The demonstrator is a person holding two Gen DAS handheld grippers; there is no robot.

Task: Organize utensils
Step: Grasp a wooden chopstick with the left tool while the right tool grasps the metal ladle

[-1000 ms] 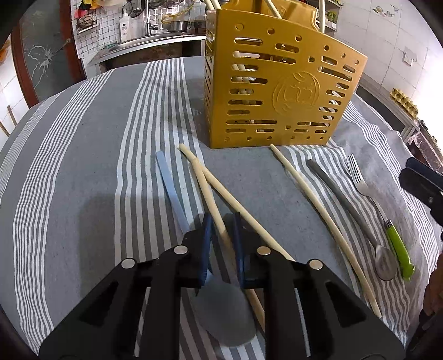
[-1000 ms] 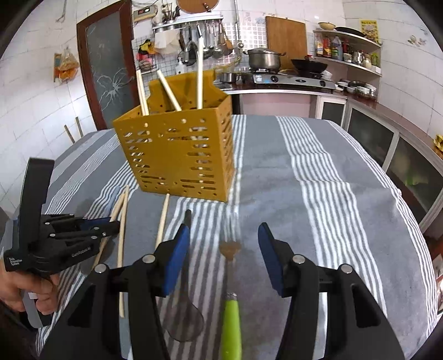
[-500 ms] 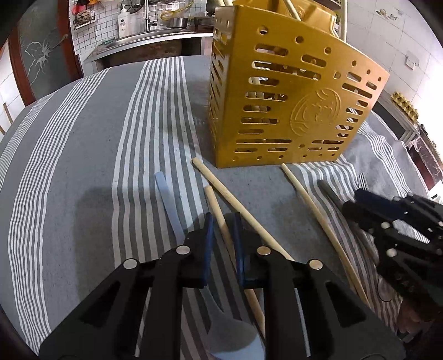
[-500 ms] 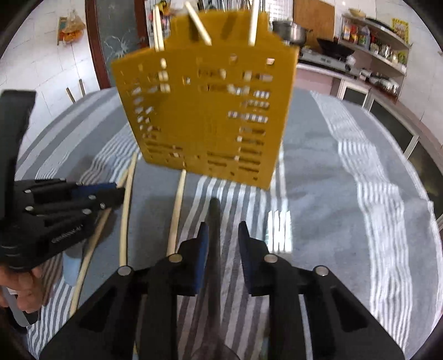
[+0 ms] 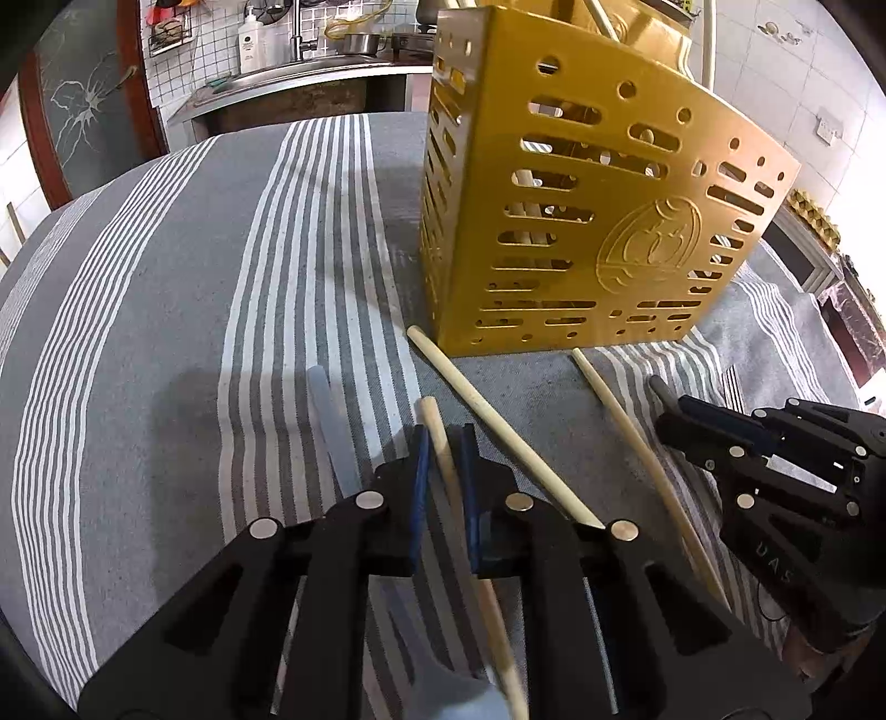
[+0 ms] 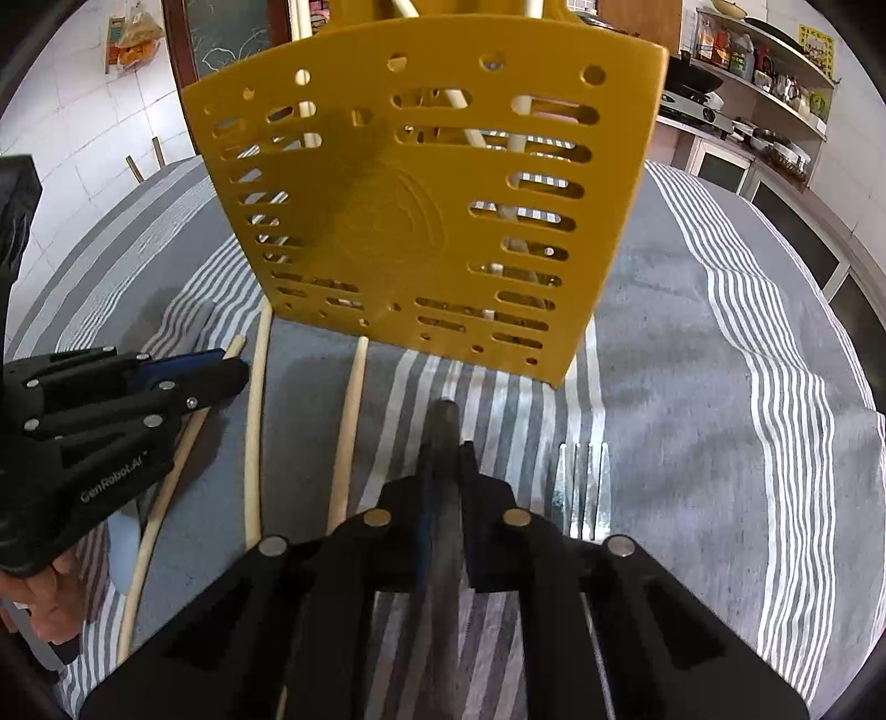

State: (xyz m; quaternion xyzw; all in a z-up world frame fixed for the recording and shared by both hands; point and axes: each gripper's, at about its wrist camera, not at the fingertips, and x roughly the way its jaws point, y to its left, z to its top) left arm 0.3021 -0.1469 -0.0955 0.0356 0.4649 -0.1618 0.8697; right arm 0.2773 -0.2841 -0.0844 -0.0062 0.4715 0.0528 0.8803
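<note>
home kitchen, sink [image 5: 354, 41], stove [image 6: 706, 113], shelf of jars [image 6: 764, 55]

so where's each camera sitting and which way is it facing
Left wrist: sits on the left gripper, looking down along its fingers at a chopstick shut between them, with the yellow holder beyond; the right gripper shows at right.
Right wrist: sits on the right gripper, looking down along its fingers at a grey utensil handle clamped between them; the left gripper and a hand show at left.
Shared: holder, striped cloth, loose chopsticks, both grippers.
</note>
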